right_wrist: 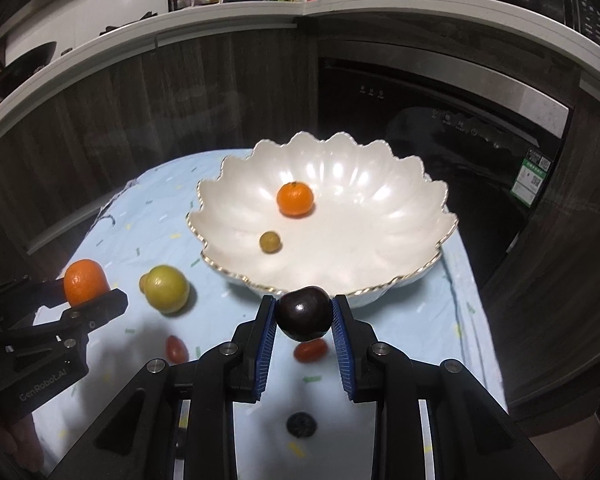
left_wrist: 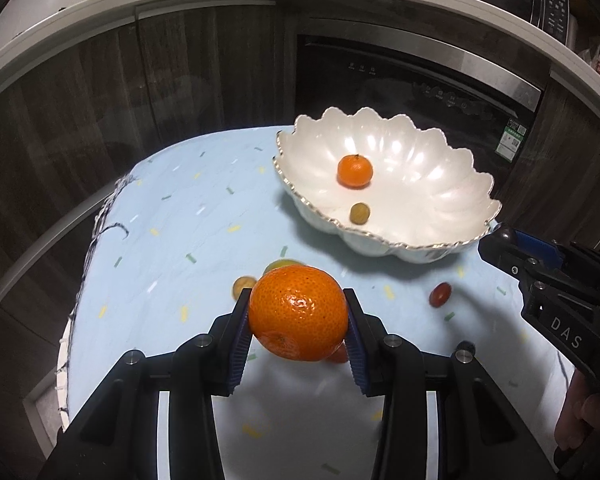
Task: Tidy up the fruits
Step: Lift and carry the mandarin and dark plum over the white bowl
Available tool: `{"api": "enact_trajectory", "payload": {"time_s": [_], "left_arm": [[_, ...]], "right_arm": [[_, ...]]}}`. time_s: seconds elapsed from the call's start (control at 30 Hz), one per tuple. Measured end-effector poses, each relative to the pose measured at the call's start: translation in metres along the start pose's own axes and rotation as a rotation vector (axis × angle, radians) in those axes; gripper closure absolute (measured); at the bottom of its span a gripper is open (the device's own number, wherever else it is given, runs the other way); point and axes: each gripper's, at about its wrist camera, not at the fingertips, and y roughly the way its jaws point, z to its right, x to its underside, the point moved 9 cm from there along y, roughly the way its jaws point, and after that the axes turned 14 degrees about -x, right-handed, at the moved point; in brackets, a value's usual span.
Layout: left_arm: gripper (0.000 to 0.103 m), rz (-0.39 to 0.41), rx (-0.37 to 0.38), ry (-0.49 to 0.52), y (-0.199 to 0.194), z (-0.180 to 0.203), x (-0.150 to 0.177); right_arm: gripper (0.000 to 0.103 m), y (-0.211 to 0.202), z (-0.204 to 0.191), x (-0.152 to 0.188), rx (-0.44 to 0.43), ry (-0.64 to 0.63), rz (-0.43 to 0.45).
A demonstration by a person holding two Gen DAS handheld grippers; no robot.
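Your left gripper [left_wrist: 298,312] is pinching a large orange mandarin [left_wrist: 298,312] between its blue ribbed pads, the fruit lifted clear of the pale blue tablecloth [left_wrist: 172,240]; from the right wrist view that same gripper [right_wrist: 86,294] sits at nine o'clock with the mandarin [right_wrist: 85,282] showing above its black finger. Only the right wrist view gives you the whole yellow-green fruit [right_wrist: 167,289] just right of it, with a small tan fruit [right_wrist: 144,282] touching its left edge; in the left wrist view both are mostly hidden behind the mandarin, peeking out at eleven o'clock. Moving right, a red cherry tomato [right_wrist: 177,349] lies on the cloth, and a second one [right_wrist: 310,350] lies directly below your right gripper [right_wrist: 304,314], which is clamped on a dark, glossy plum-like fruit [right_wrist: 304,314] in front of the bowl's near rim. A dark round fruit [right_wrist: 301,425] lies on the cloth between the gripper's arms at six o'clock, seen in that view alone. The white scalloped bowl [right_wrist: 400,248] with a gold edge stands at the far end of the table, holding a small mandarin [right_wrist: 295,199] and a small olive-tan fruit [right_wrist: 270,241]. From the left wrist view your right gripper [left_wrist: 500,240] enters at three o'clock, its tip near the bowl's [left_wrist: 440,200] right rim, its load hidden, with a red tomato [left_wrist: 440,294] on the cloth beside it.
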Motion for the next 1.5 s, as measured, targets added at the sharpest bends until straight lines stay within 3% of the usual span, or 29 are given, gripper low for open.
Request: {"api": "enact_trajectory", "payload": {"time_s": [1.07,1.5], "left_arm": [[0.061,0.065,0.037,-0.030,0.008,0.025,-0.085],[0.061,0.033,0.049,-0.039,0.035,0.029,-0.095]], "right_arm": [[0.074,-0.015,0.034,-0.078,0.032,-0.032,0.106],[0.074,0.005,0.048,-0.089,0.041,-0.022,0.093]]}}
